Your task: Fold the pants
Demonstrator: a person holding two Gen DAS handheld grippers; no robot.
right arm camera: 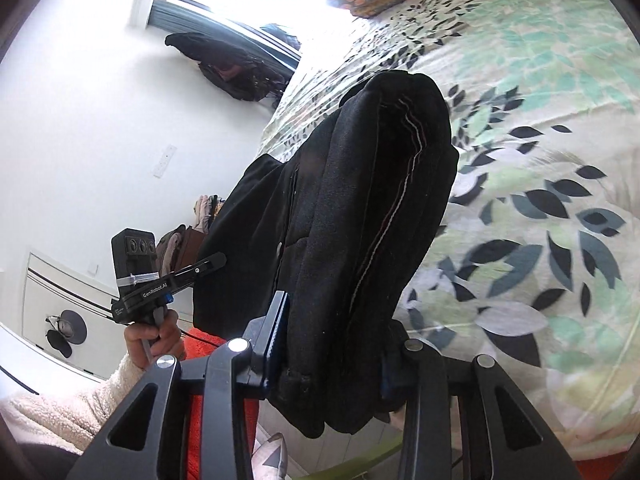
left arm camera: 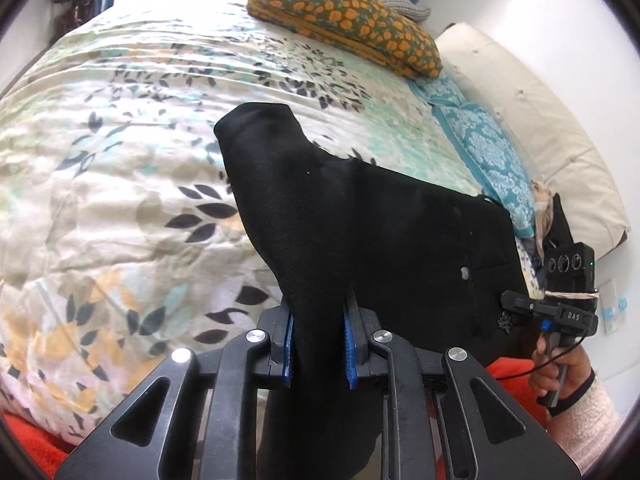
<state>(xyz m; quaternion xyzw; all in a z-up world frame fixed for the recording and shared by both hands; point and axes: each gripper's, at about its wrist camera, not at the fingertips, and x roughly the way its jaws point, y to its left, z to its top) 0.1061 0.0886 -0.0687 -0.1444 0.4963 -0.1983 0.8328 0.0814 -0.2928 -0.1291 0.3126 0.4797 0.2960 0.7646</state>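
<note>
Left wrist view: our left gripper (left arm camera: 319, 342) pinches the black pants (left arm camera: 360, 220) btwn its blue pads, cloth lifted over the floral comforter (left arm camera: 120, 140). Right wrist view: our right gripper (right arm camera: 332, 354) clamps a thick bunch (waistband, apparently) above the bed.

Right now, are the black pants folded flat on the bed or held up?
Held up: the pants hang bunched between the left gripper and right gripper, above the bedspread.
</note>
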